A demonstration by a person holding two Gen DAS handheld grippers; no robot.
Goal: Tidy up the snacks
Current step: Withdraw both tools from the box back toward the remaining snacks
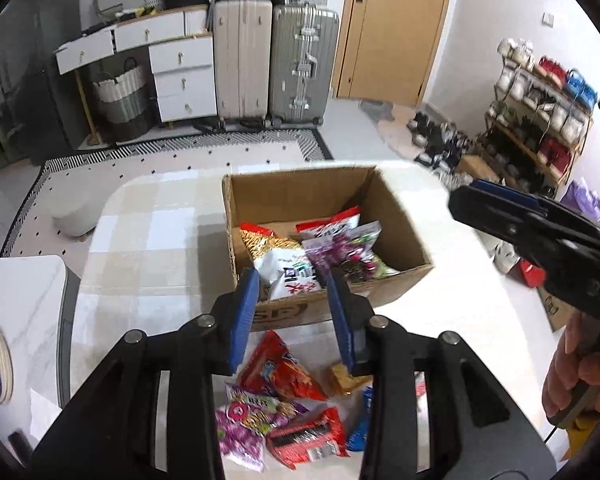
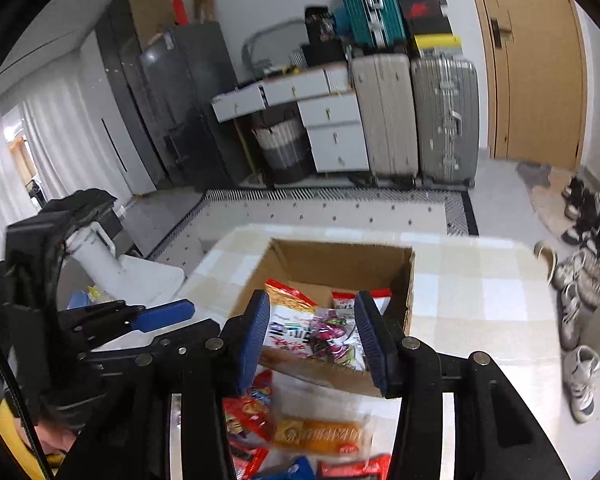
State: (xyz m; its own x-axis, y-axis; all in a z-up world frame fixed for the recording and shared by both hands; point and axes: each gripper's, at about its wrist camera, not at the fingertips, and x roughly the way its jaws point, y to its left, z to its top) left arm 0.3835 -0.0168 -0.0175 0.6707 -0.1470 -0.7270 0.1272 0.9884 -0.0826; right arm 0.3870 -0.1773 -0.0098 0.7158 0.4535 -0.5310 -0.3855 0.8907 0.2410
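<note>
An open cardboard box (image 1: 300,184) stands on the checked table (image 1: 148,240) and holds several snack packets: a white one (image 1: 290,276), a purple one (image 1: 340,248) and a golden one (image 1: 268,244). Loose snacks lie on the table in front of the box: a red bag (image 1: 280,368), a purple packet (image 1: 244,428), a red packet (image 1: 308,436) and an orange pack (image 2: 320,434). My left gripper (image 1: 293,280) hovers over the box's near wall, open, with nothing between its pads. My right gripper (image 2: 312,300) hovers above the box (image 2: 340,252), open and empty.
Behind the table stand two suitcases (image 1: 276,64), a white drawer unit (image 1: 184,76) and a wooden door (image 1: 396,28). A shoe rack (image 1: 540,112) and shoes fill the right side. A white side table (image 1: 20,300) sits at the left, with a grey stool (image 1: 74,216) beyond.
</note>
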